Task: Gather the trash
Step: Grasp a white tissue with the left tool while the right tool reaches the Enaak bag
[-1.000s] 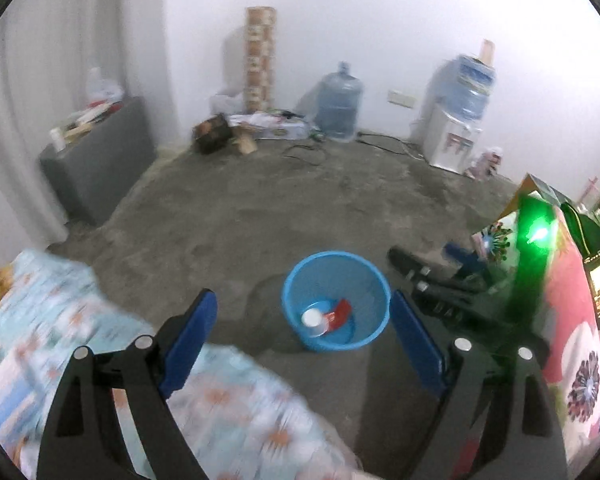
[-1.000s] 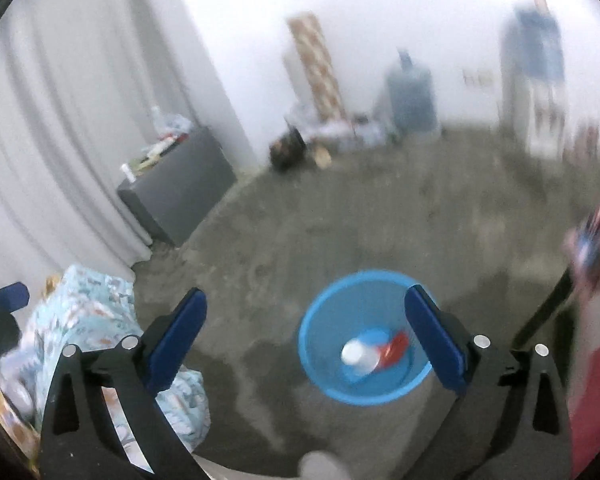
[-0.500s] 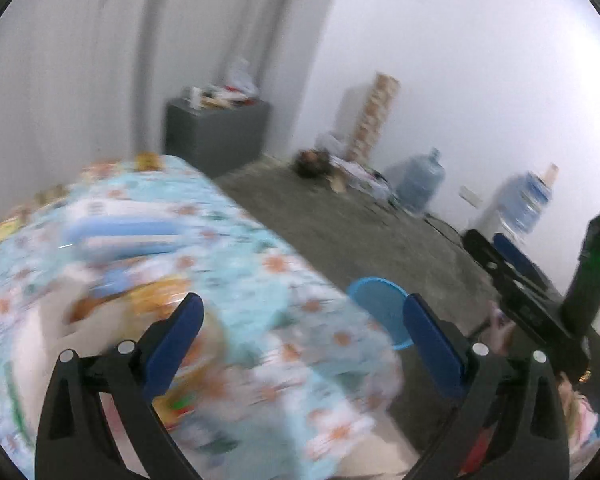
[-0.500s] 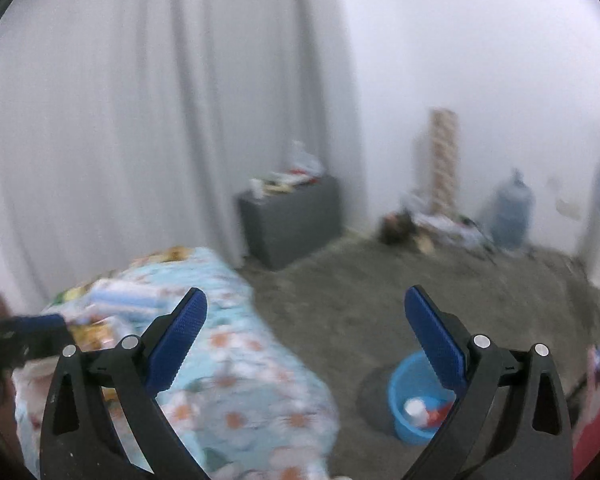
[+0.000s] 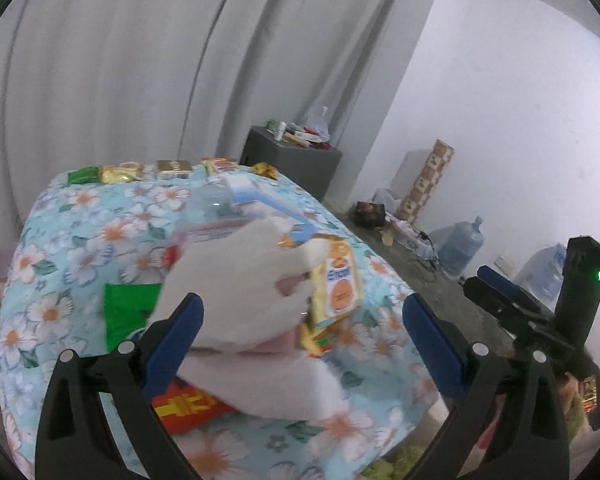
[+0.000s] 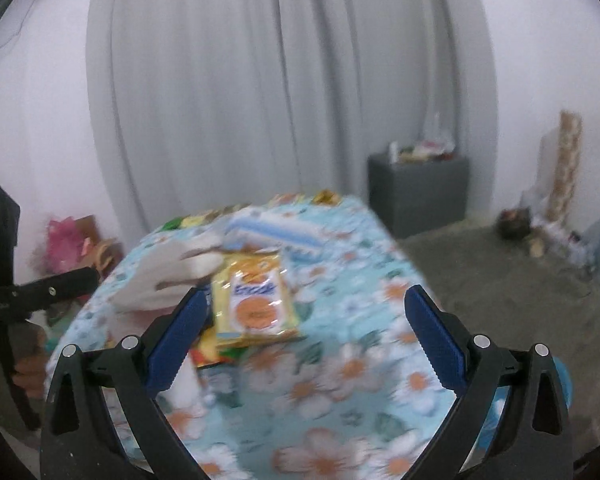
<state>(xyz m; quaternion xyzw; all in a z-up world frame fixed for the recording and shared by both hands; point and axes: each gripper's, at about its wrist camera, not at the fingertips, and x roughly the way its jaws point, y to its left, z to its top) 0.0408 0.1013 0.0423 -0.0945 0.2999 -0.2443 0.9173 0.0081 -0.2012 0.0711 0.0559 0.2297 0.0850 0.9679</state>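
Note:
A table with a blue flowered cloth (image 5: pixel 80 248) carries trash: a yellow-orange snack packet (image 5: pixel 340 284), also in the right wrist view (image 6: pixel 256 304), a red wrapper (image 5: pixel 184 404), a green wrapper (image 5: pixel 128 308), a blue-white box (image 5: pixel 260 196) and a row of small wrappers (image 5: pixel 120 172) at the far edge. A white-gloved hand (image 5: pixel 252 280) lies on the pile, touching the snack packet. My left gripper (image 5: pixel 304 344) is open and empty just in front of the hand. My right gripper (image 6: pixel 304 344) is open and empty above the cloth, near the packet.
A grey cabinet (image 5: pixel 292 160) with clutter stands behind the table by the curtain. A water jug (image 5: pixel 460 244), a patterned column (image 5: pixel 428 184) and floor clutter (image 5: pixel 372 212) are at the right wall. The blue bin's rim (image 6: pixel 564 376) shows at the right.
Both grippers swung up and left from the blue bin on the floor to the table. A gloved hand with the snack packet is now in front of them.

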